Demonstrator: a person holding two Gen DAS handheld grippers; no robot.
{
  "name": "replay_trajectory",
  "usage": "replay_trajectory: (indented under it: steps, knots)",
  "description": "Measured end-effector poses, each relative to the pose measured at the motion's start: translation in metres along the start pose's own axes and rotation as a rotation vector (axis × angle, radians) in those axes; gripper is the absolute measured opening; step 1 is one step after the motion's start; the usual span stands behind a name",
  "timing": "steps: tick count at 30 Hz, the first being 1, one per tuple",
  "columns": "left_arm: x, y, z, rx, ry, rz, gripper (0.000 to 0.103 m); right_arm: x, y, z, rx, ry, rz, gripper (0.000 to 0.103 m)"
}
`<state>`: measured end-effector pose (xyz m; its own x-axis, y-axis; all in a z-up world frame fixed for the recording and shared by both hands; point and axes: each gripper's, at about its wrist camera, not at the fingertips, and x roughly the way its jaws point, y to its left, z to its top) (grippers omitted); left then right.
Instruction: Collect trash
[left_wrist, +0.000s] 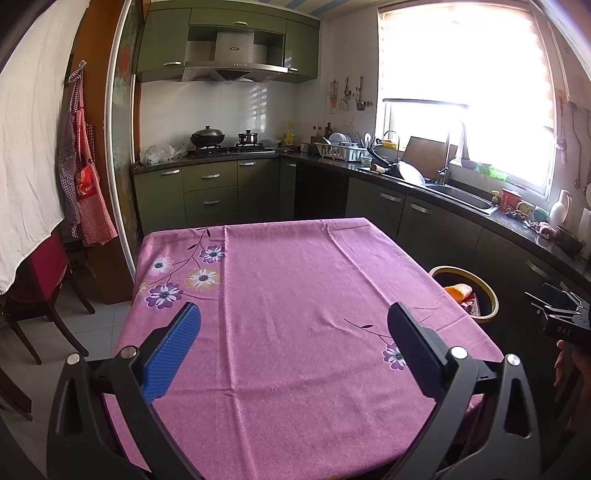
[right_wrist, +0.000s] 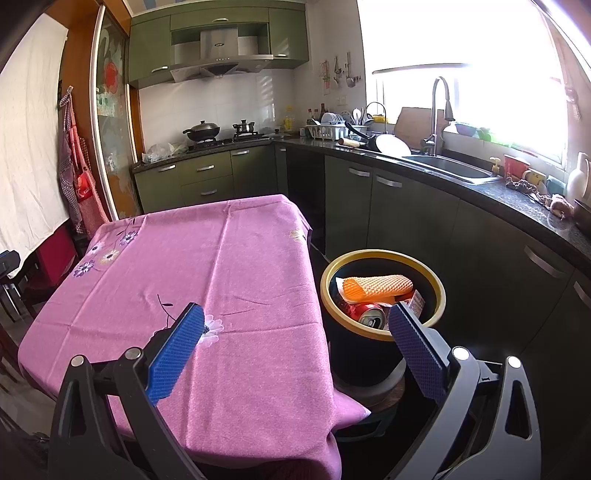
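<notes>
A black trash bin with a yellow rim (right_wrist: 384, 254) stands on the floor right of the table; it also shows in the left wrist view (left_wrist: 491, 291). Inside it lie an orange foam net (right_wrist: 376, 286), a red drink can (right_wrist: 367, 314) and some paper. A table with a pink flowered cloth (left_wrist: 295, 295) carries no trash; it also shows in the right wrist view (right_wrist: 207, 280). My left gripper (left_wrist: 293, 319) is open and empty above the table's near half. My right gripper (right_wrist: 295, 319) is open and empty, straddling the table's right edge and the bin.
Dark green cabinets and a black counter (right_wrist: 480, 188) with a sink (right_wrist: 450, 168) run along the right and back. A stove with a wok (left_wrist: 207, 138) is at the back. A chair (left_wrist: 40, 291) and hanging aprons (left_wrist: 83, 170) stand to the left.
</notes>
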<state>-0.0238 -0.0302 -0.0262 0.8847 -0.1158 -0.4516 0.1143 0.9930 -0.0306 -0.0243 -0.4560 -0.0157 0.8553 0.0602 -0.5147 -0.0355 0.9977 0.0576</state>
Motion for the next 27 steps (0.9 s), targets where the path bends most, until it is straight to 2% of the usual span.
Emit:
replay_trajectory:
  steps: [27]
  knots:
    - [0.0000,-0.0008,-0.0017,0.002,0.006,-0.003,0.097,0.0065,-0.0013,-0.0040,-0.004,0.012,0.004,0.098]
